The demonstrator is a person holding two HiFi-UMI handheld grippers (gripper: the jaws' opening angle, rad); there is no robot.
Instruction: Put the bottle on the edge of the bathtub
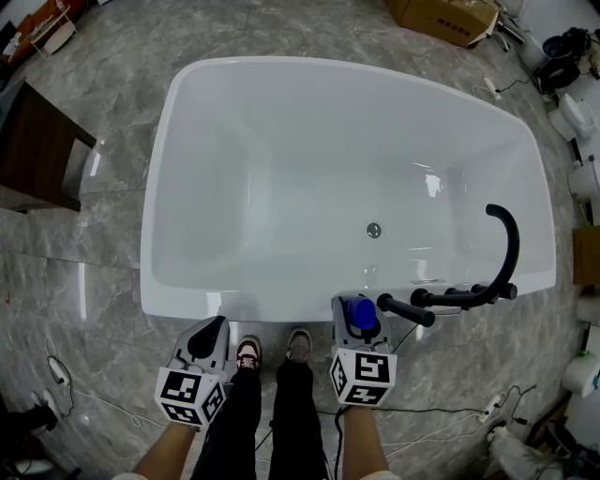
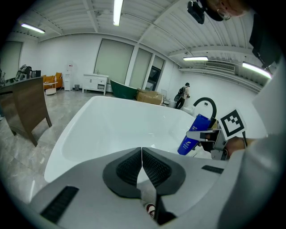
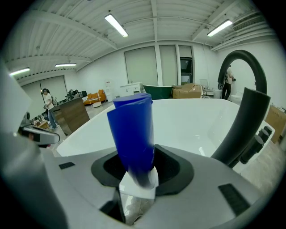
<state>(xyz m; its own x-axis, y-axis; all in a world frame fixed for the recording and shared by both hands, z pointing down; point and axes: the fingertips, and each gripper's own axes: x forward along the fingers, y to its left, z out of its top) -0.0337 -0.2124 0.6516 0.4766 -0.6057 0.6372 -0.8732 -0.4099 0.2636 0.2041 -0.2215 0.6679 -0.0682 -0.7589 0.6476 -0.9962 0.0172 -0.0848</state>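
A blue bottle with a white cap stands between the jaws of my right gripper, which is shut on it near the cap end. From the head view the bottle hovers at the near rim of the white bathtub, just left of the black faucet. My left gripper is shut with nothing in it and hangs below the tub's near edge. In the left gripper view the blue bottle shows at the right, held in the other gripper.
The black faucet curves up close on the right of the bottle. A drain sits in the tub floor. A dark wooden cabinet stands left of the tub, a cardboard box beyond it. The person's shoes touch the tub's base.
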